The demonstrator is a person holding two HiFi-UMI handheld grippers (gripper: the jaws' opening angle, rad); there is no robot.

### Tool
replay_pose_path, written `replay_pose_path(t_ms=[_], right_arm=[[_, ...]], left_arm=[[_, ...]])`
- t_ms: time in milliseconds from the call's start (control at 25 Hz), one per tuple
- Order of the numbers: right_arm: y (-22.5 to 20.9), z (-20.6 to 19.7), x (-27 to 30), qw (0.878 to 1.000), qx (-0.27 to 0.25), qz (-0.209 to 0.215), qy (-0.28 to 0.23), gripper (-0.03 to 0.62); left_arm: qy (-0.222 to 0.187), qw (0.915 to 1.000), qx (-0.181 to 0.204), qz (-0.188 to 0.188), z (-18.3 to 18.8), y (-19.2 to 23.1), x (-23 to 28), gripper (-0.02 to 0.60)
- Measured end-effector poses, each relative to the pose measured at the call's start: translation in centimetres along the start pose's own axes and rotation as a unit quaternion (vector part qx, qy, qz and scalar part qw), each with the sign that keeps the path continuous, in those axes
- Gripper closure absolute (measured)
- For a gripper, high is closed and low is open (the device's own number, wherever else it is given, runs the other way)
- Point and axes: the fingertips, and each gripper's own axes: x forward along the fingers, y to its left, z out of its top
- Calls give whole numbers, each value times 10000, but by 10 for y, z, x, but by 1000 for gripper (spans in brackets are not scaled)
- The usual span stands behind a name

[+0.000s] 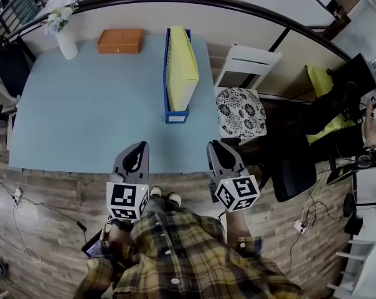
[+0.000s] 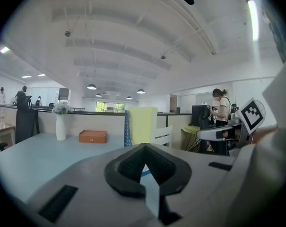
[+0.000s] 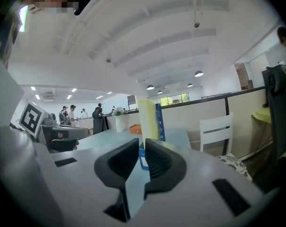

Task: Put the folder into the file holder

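The yellow folder [image 1: 182, 67] stands upright inside the blue file holder [image 1: 175, 116] on the far right part of the light blue table [image 1: 82, 117]. Both grippers hover at the table's front edge, well short of the holder. My left gripper [image 1: 138, 147] has its tips touching with nothing held. The jaws of my right gripper [image 1: 216, 145] stand a narrow gap apart and are empty. In the left gripper view the folder [image 2: 142, 124] and holder [image 2: 126, 129] rise beyond the gripper [image 2: 144, 148]. In the right gripper view the folder [image 3: 147, 119] and holder [image 3: 159, 122] show past the gripper [image 3: 142, 145].
An orange box [image 1: 120, 41] and a white vase with flowers [image 1: 66, 42] stand along the table's far edge. A white chair [image 1: 247, 64], a patterned stool cushion [image 1: 239, 112] and a black office chair [image 1: 294, 167] sit right of the table. A person [image 2: 222, 110] stands at a desk.
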Motion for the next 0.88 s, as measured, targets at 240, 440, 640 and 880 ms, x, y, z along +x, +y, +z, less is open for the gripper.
replay_pose_path(t_ms=[240,440,640,880], right_arm=[[-1,2,-9,9999,46,-46,-79,591],[-1,1,-11,10000,24,-55,-75,592],[-2,0,-14,9999,4,-97,-61,592],[-2,-1,-12,9999,17,-98,-31,592]], left_arm=[[-20,10000,-19,52,-1,-2,-9,591],[-2,9999,-45,112,-5,2,-13,591],[13,9999,-68,148,-8,4,-17,591],[33,9998,-93,158,-9,7,-16,591]])
